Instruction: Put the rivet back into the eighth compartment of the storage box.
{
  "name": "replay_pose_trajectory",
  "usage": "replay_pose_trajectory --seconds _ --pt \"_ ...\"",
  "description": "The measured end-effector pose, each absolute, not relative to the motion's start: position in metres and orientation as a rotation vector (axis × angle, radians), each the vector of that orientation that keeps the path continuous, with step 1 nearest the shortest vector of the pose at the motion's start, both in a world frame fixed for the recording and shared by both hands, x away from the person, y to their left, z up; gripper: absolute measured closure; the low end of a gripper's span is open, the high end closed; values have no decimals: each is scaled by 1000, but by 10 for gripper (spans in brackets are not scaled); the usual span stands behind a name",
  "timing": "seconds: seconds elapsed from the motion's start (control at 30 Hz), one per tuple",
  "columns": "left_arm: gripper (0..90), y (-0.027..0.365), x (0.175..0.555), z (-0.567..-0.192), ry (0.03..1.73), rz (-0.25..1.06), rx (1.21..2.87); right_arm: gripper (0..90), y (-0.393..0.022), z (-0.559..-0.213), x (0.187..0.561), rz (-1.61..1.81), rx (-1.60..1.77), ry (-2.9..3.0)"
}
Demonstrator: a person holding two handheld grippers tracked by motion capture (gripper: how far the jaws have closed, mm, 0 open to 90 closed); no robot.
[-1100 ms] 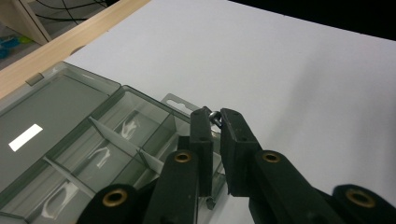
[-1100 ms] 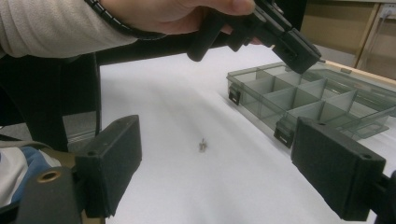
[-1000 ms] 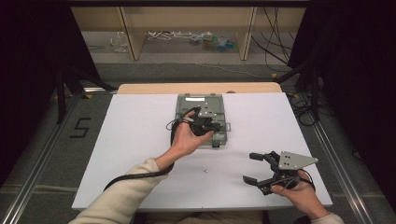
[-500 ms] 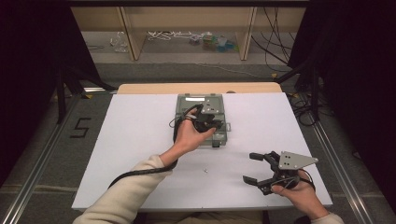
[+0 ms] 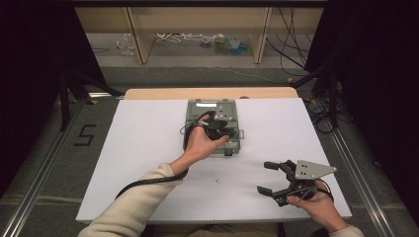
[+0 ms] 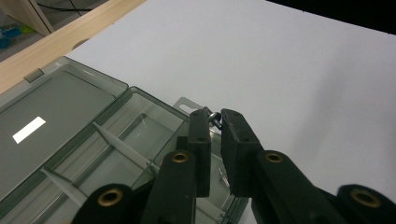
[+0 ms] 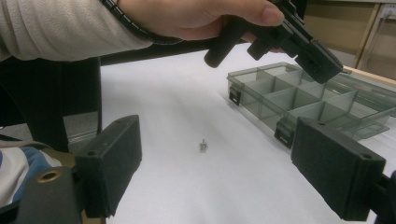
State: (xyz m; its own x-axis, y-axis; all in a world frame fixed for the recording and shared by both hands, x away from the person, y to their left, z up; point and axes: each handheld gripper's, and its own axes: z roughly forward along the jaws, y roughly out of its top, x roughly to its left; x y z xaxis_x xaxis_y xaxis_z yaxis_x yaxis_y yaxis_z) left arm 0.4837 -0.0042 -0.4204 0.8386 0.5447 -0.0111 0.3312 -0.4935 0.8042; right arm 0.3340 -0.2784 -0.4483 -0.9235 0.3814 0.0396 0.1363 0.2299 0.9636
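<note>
A small metal screw (image 6: pixel 215 118) is pinched between the tips of my left gripper (image 6: pixel 213 124), which is shut on it. That gripper (image 5: pixel 223 129) hovers over the near right part of a translucent grey compartment box (image 5: pixel 192 123), whose lid lies open behind it. The box's dividers (image 6: pixel 120 145) show under the jaws, and I cannot tell which compartment lies beneath the screw. My right gripper (image 5: pixel 264 177) stands open near the table's front right, with nothing between its jaws. A second small screw (image 5: pixel 216 180) lies loose on the white table between the box and that gripper.
The white table (image 5: pixel 138 148) has bare surface left and right of the box. A wooden strip (image 5: pixel 163 93) runs along the far edge. The left gripper's black cable (image 5: pixel 143 182) trails along the sleeve. Dark floor and rails flank the table.
The left hand has shifted slightly over the box and keeps its grip on the screw. The right gripper has not moved.
</note>
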Motion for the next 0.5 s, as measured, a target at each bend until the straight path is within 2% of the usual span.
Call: replay_pose_trajectory --seconds 0.3,0.5 --pt "596 1 480 -422 645 298 2110 172 -278 -448 334 1764 491 2293" --pt "264 3 470 -424 599 278 2146 172 -278 -448 334 1758 493 2294"
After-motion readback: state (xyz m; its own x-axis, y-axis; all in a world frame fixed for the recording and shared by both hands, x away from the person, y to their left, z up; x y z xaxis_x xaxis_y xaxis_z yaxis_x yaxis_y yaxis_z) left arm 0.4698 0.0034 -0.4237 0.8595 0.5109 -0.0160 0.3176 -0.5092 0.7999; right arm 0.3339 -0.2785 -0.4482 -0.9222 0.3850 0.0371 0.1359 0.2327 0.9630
